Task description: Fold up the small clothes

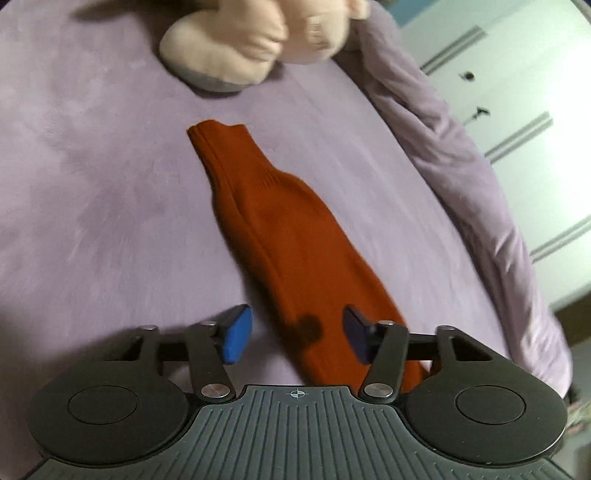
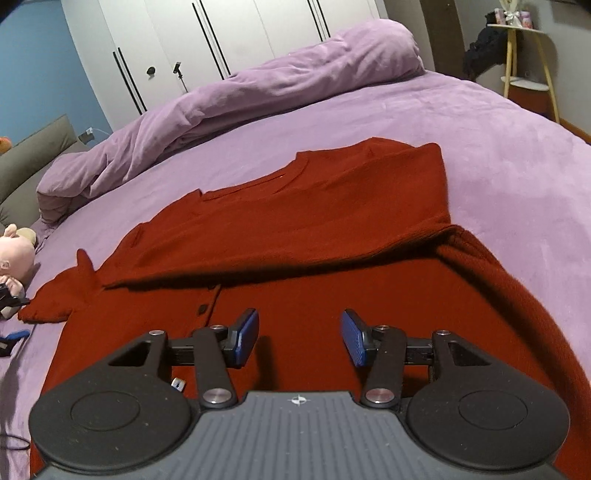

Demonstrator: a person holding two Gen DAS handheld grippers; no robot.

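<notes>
On the purple bed (image 2: 480, 122), red cardigan (image 2: 295, 206) half folded; both grippers (image 1: 293, 334) (image 2: 299, 338) part-open, empty; sleeve (image 1: 280, 221) to be gripped next.

No words, letters or numbers to read anywhere. Only one small sign: a little round mark with a cross in it, printed on the ribbed grey plate of the left gripper (image 1: 296, 394), at the middle of its top edge. Same little cross mark on the ribbed grey plate of the right gripper (image 2: 297, 400), also at the middle of its top edge. Nothing written on the red cardigan (image 2: 314, 229), on the purple bed (image 2: 498, 155), or on the white wardrobe doors (image 2: 240, 33).
</notes>
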